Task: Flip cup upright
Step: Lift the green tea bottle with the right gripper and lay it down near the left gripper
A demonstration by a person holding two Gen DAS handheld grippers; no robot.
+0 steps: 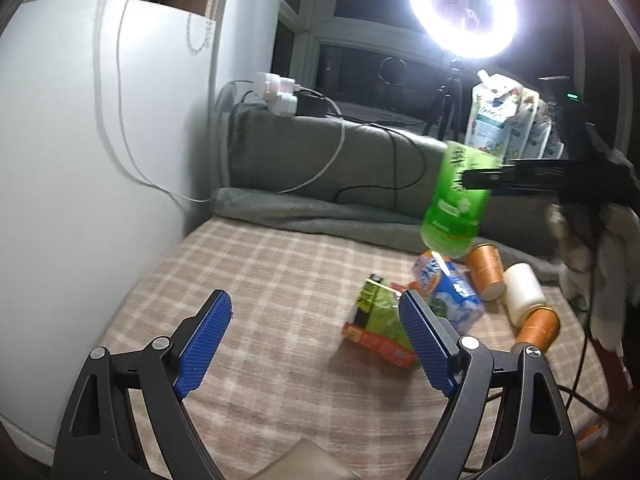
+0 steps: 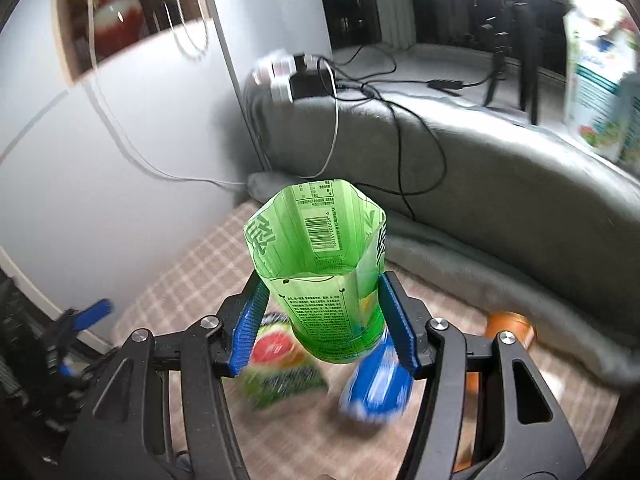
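Green cup point(image 2: 320, 276), cut down from a drinks bottle by the look of it, hangs in the air above the checked blanket point(image 1: 260, 280), pinched between the blue pads of the right gripper point(image 2: 322, 324) with its open mouth tipped up and slightly away. I would call it very light and thin-walled: the cut rim looks wavy, so a hard squeeze would likely buckle it, and the glossy label may slip. The stiffer rounded base end, where the pads sit now, seems the sensible place to hold. Below it lie snack packets point(image 1: 384, 320) and orange cups point(image 1: 486, 272) toward the blanket's right edge. The left gripper point(image 1: 316, 340) hovers low over the blanket, fingers spread wide with nothing between them.
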